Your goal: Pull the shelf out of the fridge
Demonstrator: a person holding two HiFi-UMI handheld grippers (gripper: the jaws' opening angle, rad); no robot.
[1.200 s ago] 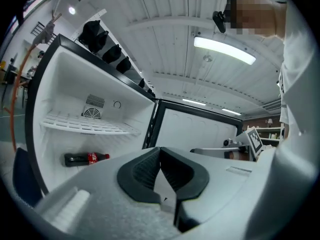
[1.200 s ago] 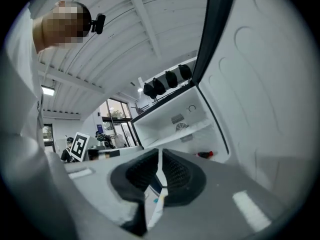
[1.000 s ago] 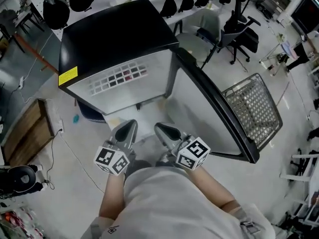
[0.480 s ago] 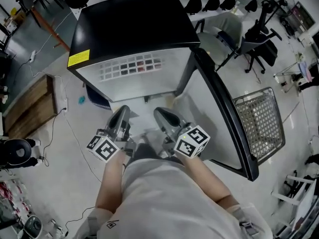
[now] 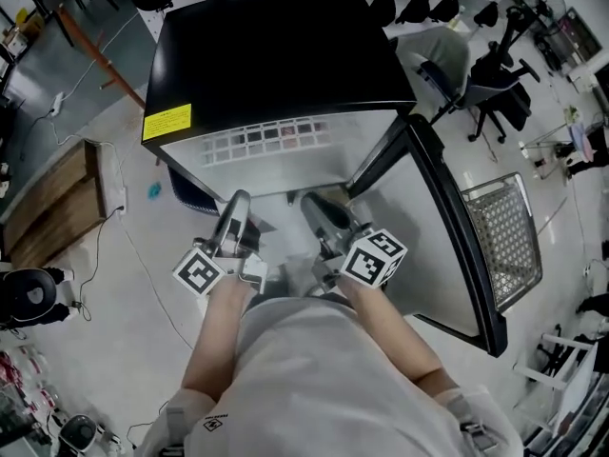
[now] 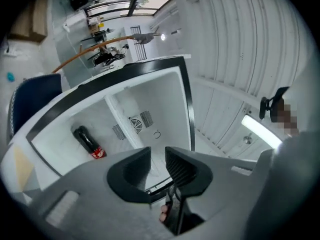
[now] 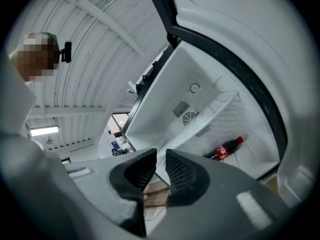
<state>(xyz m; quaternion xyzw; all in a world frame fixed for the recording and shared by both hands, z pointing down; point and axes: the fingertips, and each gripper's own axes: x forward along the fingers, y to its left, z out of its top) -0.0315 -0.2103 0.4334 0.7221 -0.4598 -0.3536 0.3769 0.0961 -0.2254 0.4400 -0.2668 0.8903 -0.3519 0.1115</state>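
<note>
The fridge [image 5: 276,55] has a black top, and its door [image 5: 447,246] hangs open to the right. My left gripper [image 5: 237,206] and right gripper [image 5: 318,206] point side by side into the opening. Inside, a white shelf [image 6: 122,124] crosses the white cavity near a fan vent, with a cola bottle [image 6: 89,142] lying beside it. The right gripper view shows the same shelf [image 7: 210,111] and cola bottle [image 7: 227,148]. Both grippers' jaws have just been opening. The left gripper [image 6: 158,154] shows a narrow gap with nothing in it, and so does the right gripper [image 7: 161,159].
A wire basket [image 5: 500,236] stands on the floor right of the door, with an office chair [image 5: 495,93] behind it. A wooden board [image 5: 52,208] and a cable lie on the floor to the left. A dark blue object [image 5: 181,193] sits by the fridge's left corner.
Both grippers have moved forward, closer to the fridge opening. The left gripper has rolled, so its marker cube shows a different face. The fridge sits nearer the middle of the head view.
</note>
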